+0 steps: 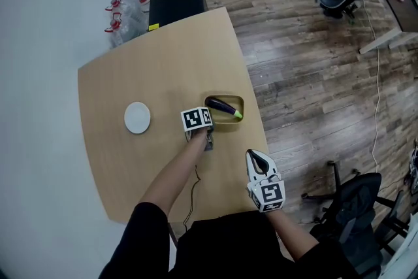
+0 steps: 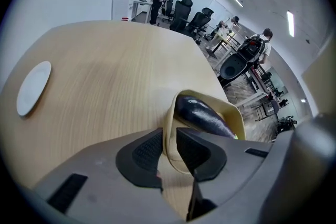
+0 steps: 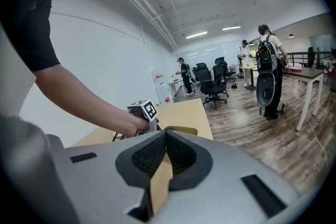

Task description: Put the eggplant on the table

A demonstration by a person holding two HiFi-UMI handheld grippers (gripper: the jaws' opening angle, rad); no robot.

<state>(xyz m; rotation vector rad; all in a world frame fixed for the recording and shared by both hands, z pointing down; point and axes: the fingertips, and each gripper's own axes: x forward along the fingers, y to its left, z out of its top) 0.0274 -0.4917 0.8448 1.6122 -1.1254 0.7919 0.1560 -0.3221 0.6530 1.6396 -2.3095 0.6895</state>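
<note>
Lying inside a tan bowl (image 1: pixel 239 101), the dark purple eggplant (image 1: pixel 224 108) is noted right of centre in the head view, its green stem end pointing to the lower right. The bowl is set on the light wooden table (image 1: pixel 176 55), close to the table's right edge. A white plate (image 1: pixel 137 117) is seen left of the bowl, well apart from it.

The left gripper (image 1: pixel 209 139) is held at the bowl's lower-left side, pointing steeply down. In the left gripper view the bowl's near wall is seen standing between the two dark pads and filling the narrow gap, so the jaws are clamped on the wall. The eggplant is seen just beyond the pads, inside the bowl and untouched by them.

The right gripper (image 1: pixel 256 157) is held at the lower right of the head view, near the table's lower right corner and well apart from the bowl. In the right gripper view its pads are pressed together at the tips, with nothing caught between them. Office chairs and standing people are visible far behind on the wood floor.
</note>
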